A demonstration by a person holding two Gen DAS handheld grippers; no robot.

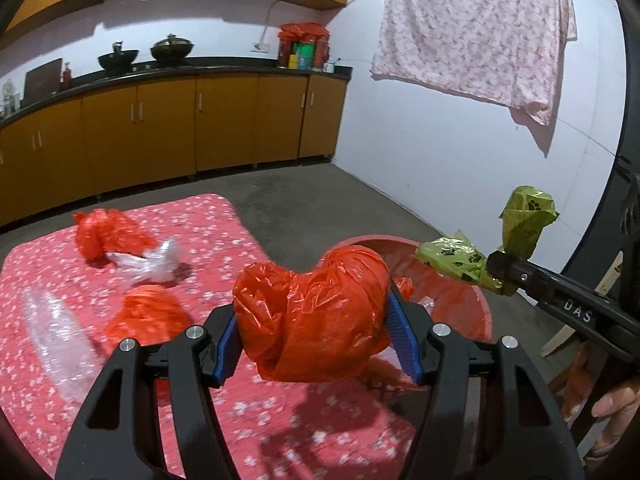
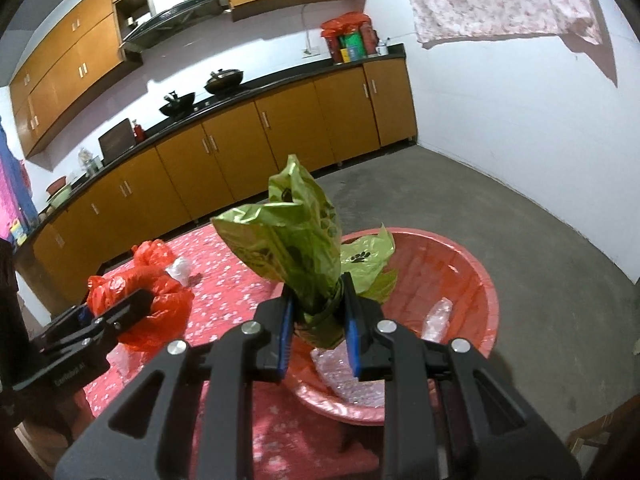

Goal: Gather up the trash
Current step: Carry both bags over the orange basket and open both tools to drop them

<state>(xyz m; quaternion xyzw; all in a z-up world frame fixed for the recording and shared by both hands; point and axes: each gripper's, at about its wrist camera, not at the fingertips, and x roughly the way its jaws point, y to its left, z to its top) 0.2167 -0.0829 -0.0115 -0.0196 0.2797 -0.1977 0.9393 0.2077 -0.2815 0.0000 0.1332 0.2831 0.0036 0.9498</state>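
The left gripper (image 1: 316,316) clamped a crumpled red plastic bag (image 1: 316,308) near the round red plastic basin (image 2: 472,264); the right gripper (image 2: 316,316) pinched a green paw-print plastic bag (image 2: 296,240) above the basin.

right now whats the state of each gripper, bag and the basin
left gripper: shut on the red bag
right gripper: shut on the green bag
red basin: holds clear plastic, neither bag dropped in yet
other red bags: lying loose on the floral cloth
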